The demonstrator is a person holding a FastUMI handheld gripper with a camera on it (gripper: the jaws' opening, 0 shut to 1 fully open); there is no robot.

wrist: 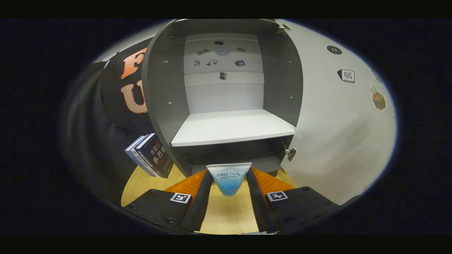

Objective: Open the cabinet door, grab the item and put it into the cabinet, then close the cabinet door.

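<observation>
Jaws clamped on 1 tube (229,180), 1 cabinet (226,95) w/ door (339,127) open, 2 books (151,155) beside it

tube (229,180): white-blue, held between tool (229,183) fingers | cabinet (226,88): door (339,134) open

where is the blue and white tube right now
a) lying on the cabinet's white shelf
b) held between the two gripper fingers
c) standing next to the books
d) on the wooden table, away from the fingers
b: the tube sits pinched between both fingers of the gripper, in front of the open cabinet, not yet on the white shelf.
</observation>
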